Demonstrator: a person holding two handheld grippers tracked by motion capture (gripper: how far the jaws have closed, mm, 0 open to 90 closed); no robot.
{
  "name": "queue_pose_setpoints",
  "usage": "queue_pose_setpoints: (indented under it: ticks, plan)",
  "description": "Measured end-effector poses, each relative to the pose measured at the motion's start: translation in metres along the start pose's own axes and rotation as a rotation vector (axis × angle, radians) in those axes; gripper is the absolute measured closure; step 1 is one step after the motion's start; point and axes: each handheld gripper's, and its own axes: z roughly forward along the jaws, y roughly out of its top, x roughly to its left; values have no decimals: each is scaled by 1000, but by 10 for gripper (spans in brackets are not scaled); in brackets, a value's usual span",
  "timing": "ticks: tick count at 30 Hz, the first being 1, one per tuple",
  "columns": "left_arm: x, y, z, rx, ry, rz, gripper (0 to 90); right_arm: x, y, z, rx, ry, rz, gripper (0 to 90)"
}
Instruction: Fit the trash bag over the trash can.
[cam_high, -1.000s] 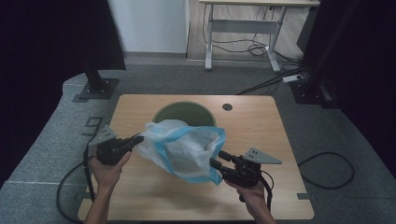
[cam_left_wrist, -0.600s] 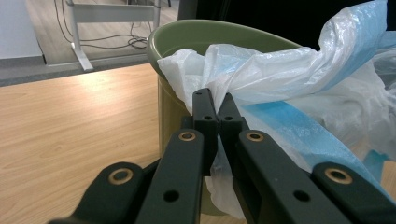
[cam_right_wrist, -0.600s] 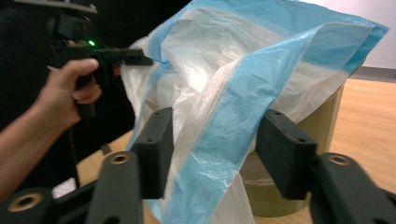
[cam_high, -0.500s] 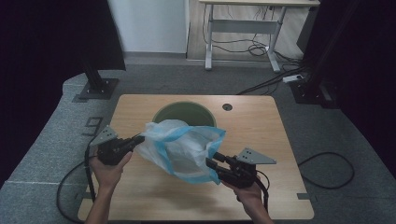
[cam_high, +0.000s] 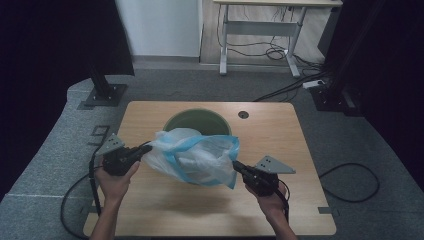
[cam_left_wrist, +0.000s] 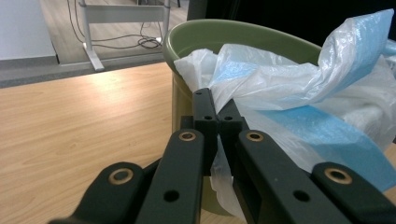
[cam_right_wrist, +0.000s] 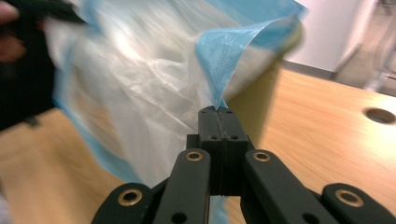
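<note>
A thin white plastic bag with blue bands (cam_high: 195, 157) hangs stretched above the wooden table between my two grippers. My left gripper (cam_high: 146, 148) is shut on the bag's left edge, and in the left gripper view the film (cam_left_wrist: 261, 84) is pinched between the closed jaws (cam_left_wrist: 217, 109). On the other side my right gripper (cam_high: 235, 163) is shut on the right edge, where a blue strip of the bag (cam_right_wrist: 224, 60) rises out of the closed jaws (cam_right_wrist: 218, 114). A green round bin (cam_high: 197, 121) stands just behind the bag, its rim (cam_left_wrist: 224, 30) partly covered by the film.
The wooden table (cam_high: 280, 135) has a small round cable hole (cam_high: 243, 114) at the back right. Grey carpet surrounds it, with cables (cam_high: 350, 175) trailing on the floor. A desk frame (cam_high: 260, 30) and dark stands are farther back.
The bag has been pulled wider and lowered a little toward me; the right gripper moved slightly left and forward, and the left gripper stayed about in place.
</note>
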Motion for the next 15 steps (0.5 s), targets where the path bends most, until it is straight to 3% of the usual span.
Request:
queue_pose_setpoints:
  ticks: [5,9,12,14,15]
  plan:
    - [3,-3,1,7,4,-10,900,-19,-21,9,52,-56,17,893]
    - [4,-2,2,9,9,-10,900,-36,-39,16,82,-70,87,893]
    - [4,-2,2,7,7,-11,900,-41,-45,14,54,-47,122,891]
    - [4,-2,2,6,3,-11,900,-41,-42,7,13,-45,121,875]
    - [3,-2,2,5,1,-11,900,-40,-39,3,-1,-47,117,775]
